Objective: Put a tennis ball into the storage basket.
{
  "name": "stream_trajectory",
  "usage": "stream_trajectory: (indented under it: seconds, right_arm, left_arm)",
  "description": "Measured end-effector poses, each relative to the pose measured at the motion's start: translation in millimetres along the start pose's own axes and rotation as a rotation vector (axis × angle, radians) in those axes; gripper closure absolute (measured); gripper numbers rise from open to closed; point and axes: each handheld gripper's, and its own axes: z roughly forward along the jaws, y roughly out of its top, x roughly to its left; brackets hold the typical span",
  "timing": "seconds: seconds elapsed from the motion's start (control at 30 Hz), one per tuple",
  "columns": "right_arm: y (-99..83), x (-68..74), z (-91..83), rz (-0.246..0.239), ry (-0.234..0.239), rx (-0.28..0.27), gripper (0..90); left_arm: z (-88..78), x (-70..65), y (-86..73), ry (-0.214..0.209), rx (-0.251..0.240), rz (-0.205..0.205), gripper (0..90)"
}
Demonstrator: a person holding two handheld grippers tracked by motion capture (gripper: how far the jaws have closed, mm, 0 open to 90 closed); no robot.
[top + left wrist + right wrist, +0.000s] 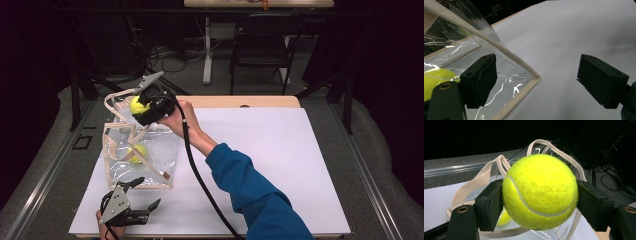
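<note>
right claw (540,202) — clamps tennis ball (540,192) | above clear bag (150,150)

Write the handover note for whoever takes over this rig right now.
Right claw: shut on a tennis ball, held above the open top of the clear bag.
Left claw: open, holding nothing, low at the bag's near corner on the white table.
Done: a second ball already lies inside the bag.
Left: lower the held ball through the opening, between the beige handles, and let go. The bag looks floppy, so the left claw may need to steady its rim.
</note>
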Motion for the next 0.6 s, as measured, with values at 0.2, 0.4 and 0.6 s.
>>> stream_trajectory:
  seconds: [0.2,0.4,0.6]
  right_arm:
    - [0.2,0.3,0.9,-0.001,0.003,0.001,25.9]
    - [0.3,1.5,4.6,0.0,0.009,0.014,25.8]
    - [0.7,2.6,7.3,0.001,0.006,0.022,25.7]
  left_arm:
    - [0.1,-0.1,0.1,0.0,0.001,0.002,15.9]
    - [-0.3,0.3,0.3,0.001,0.0,0.005,16.0]
    - [-0.5,0.4,0.2,0.002,-0.001,0.003,15.9]
